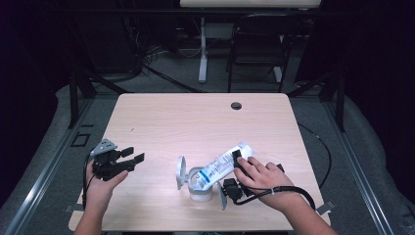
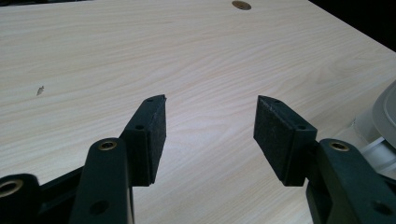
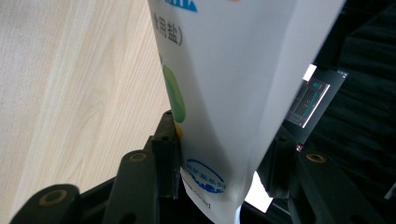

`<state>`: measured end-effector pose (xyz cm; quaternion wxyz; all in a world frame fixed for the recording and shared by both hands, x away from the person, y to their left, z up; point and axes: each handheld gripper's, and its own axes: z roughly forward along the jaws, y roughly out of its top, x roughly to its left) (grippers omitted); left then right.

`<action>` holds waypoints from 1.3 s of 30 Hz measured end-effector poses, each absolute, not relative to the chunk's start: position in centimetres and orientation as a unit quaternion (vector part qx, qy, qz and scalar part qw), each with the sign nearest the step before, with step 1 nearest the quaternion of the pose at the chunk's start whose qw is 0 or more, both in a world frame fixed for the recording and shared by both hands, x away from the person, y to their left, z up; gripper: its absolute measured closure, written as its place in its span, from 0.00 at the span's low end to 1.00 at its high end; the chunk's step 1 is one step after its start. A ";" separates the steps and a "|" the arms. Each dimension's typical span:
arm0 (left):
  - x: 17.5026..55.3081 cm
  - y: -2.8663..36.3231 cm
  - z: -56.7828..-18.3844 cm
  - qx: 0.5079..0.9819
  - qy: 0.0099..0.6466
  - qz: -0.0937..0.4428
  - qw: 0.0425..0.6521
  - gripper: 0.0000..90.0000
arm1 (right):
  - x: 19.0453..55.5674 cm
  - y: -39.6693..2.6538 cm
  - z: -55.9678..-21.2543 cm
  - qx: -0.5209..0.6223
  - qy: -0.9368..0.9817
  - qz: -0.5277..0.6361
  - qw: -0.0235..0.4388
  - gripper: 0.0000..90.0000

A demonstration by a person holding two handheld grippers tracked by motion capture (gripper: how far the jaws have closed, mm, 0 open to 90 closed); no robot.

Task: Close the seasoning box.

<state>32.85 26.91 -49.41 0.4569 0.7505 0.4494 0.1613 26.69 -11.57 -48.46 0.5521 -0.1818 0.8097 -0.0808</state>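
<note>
A white salt bag (image 1: 222, 164) with blue print lies tilted, its lower end over an open white tub (image 1: 200, 192) near the table's front edge. The tub's round lid (image 1: 181, 171) stands up at its left. My right gripper (image 1: 241, 164) is shut on the bag's upper end, with a hand on top of it. In the right gripper view both pads press the bag (image 3: 233, 84) from either side of my right gripper (image 3: 224, 135). My left gripper (image 1: 133, 155) rests open at the table's left, nothing between its jaws (image 2: 210, 121). The tub's rim (image 2: 378, 121) shows at the far right.
The light wooden table (image 1: 195, 122) has a cable hole (image 1: 236, 105) near its far edge and a small dark mark (image 2: 40, 90) on its left part. A black chair (image 1: 257, 44) and a desk leg (image 1: 202, 49) stand beyond the table. Dark floor surrounds it.
</note>
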 end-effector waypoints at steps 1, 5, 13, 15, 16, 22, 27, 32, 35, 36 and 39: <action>32.9 26.9 -49.4 0.750 0.449 0.161 0.457 0.49 | 26.7 -11.6 -48.5 -0.182 0.810 -0.081 0.552 0.64; 32.8 26.9 -49.4 0.751 0.449 0.161 0.457 0.49 | 26.7 -11.6 -48.4 -0.182 0.810 -0.081 0.552 0.64; 32.8 26.9 -49.4 0.750 0.449 0.162 0.459 0.49 | 26.6 -11.6 -48.5 -0.184 0.810 -0.082 0.551 0.65; 32.8 26.9 -49.4 0.750 0.449 0.162 0.459 0.49 | 26.6 -11.5 -48.4 -0.186 0.807 -0.086 0.553 0.65; 32.8 26.9 -49.4 0.751 0.448 0.162 0.458 0.49 | 26.6 -11.5 -48.4 -0.186 0.807 -0.086 0.553 0.65; 32.8 26.9 -49.4 0.750 0.449 0.162 0.458 0.49 | 26.7 -11.6 -48.5 -0.186 0.809 -0.078 0.552 0.66; 32.9 26.9 -49.4 0.751 0.449 0.161 0.457 0.49 | 26.6 -11.6 -48.5 -0.189 0.807 -0.084 0.553 0.68; 32.9 26.9 -49.4 0.752 0.449 0.162 0.456 0.49 | 26.5 -11.5 -48.5 -0.196 0.804 -0.090 0.555 0.69; 32.9 26.9 -49.4 0.752 0.449 0.162 0.456 0.49 | 26.5 -11.5 -48.5 -0.197 0.803 -0.090 0.555 0.69; 32.9 26.9 -49.4 0.752 0.449 0.162 0.456 0.49 | 26.5 -11.5 -48.5 -0.197 0.803 -0.090 0.555 0.69; 32.9 27.0 -49.5 0.751 0.449 0.161 0.456 0.49 | 26.5 -11.6 -48.6 -0.197 0.804 -0.090 0.554 0.70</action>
